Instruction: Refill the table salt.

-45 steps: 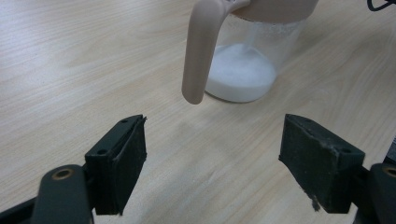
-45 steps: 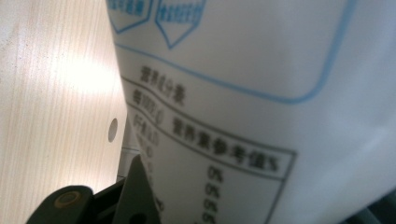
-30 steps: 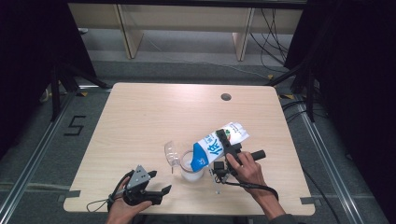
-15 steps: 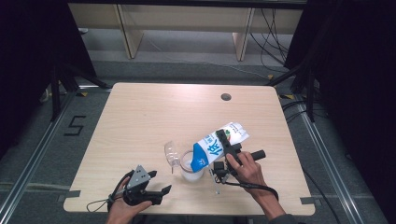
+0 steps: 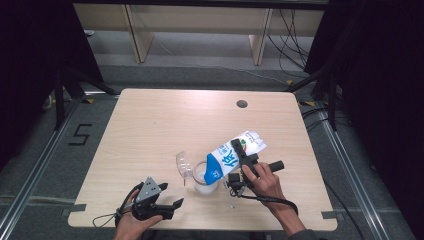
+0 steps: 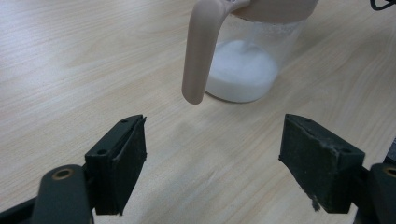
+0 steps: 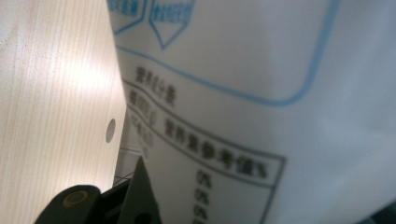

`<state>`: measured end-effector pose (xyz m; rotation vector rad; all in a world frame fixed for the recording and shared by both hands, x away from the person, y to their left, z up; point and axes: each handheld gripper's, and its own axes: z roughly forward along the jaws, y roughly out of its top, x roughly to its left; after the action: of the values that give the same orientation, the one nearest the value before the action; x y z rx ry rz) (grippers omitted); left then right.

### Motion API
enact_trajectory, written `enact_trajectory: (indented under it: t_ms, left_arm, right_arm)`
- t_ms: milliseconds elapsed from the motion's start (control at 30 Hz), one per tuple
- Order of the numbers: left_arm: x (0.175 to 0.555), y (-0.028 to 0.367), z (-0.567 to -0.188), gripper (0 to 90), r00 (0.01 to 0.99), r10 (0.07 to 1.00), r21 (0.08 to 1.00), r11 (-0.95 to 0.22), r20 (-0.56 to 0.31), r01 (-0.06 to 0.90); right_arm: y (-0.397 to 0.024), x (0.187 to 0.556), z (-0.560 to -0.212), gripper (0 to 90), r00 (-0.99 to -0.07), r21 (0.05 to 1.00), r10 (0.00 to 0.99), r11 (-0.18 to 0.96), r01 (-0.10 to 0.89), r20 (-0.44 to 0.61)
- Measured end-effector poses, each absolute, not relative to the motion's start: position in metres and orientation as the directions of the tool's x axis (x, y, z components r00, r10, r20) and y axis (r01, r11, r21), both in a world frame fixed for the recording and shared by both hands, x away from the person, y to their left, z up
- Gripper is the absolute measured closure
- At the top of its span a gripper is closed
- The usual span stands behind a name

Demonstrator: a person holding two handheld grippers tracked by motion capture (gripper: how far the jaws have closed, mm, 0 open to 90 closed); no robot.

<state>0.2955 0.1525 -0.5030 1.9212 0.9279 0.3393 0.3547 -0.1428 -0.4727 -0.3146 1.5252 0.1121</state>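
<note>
A pale wooden surface (image 5: 150,130) stands in a dark room with cables along the floor. Near its front edge the right tongs (image 5: 239,150) pinch a blue-and-white carton (image 5: 232,156), tipped with its spout end down over a clear jug (image 5: 205,179) holding white liquid. The left tongs (image 5: 172,206) rest near the front left of the jug, spread with nothing between them, pointing toward the jug's handle (image 6: 201,51).

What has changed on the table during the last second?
Nothing visibly changed. The right gripper still holds the milk carton tilted over the glass jug, which has milk in it, and the left gripper stays open near the table edge.
</note>
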Motion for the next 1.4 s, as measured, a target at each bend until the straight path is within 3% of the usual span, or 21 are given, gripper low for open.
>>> enact_trajectory:
  t_ms: [600,667,800,1400]
  left_arm:
    - [0.2956,0.1525,-0.5031,22.2,0.675,0.724,0.844,-0.27,-0.139,0.463]
    - [0.2955,0.1524,-0.503,22.2,0.676,0.723,0.844,-0.271,-0.139,0.463]
    - [0.2955,0.1525,-0.503,22.2,0.677,0.723,0.844,-0.271,-0.139,0.463]
    - [0.2955,0.1524,-0.503,22.2,0.678,0.722,0.844,-0.272,-0.138,0.462]
  right_arm:
    - [-0.1425,0.3549,-0.4722,67.3,0.061,-0.145,-0.133,0.948,-0.283,-0.989]
    - [-0.141,0.355,-0.4696,67.5,0.085,-0.193,-0.176,0.937,-0.291,-0.981]
    - [-0.142,0.354,-0.4743,67.6,0.06,-0.138,-0.126,0.95,-0.279,-0.99]
    - [-0.1418,0.3537,-0.4736,68.8,0.062,-0.145,-0.133,0.949,-0.281,-0.989]
